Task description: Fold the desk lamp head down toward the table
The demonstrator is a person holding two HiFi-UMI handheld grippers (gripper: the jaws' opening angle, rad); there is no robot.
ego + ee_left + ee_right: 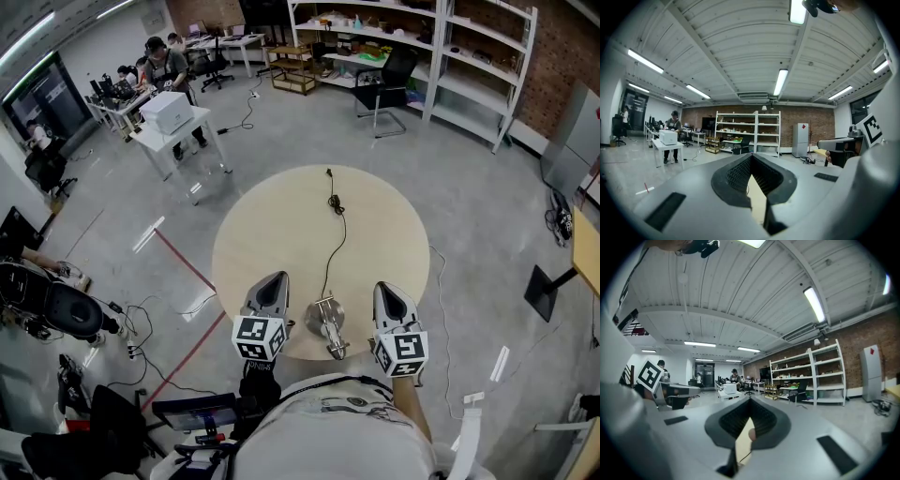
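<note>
At the near edge of the table (375, 216) sits the desk lamp (325, 323), silver, between my two grippers and touching neither. Its cord (333, 244) runs off toward the far edge. Seen from above, the lamp's long axis runs far edge to near edge, with what looks like the head end nearest me and a bit to my right. My left gripper (274, 281) is just beside the lamp on its left and my right gripper (385, 291) just beside it on its right; both point out across the table. Both have jaws pressed together at the tips, holding nothing. The right looks slightly nearer the head end, so I'd judge that hand reaches in sideways to push it down.
</note>
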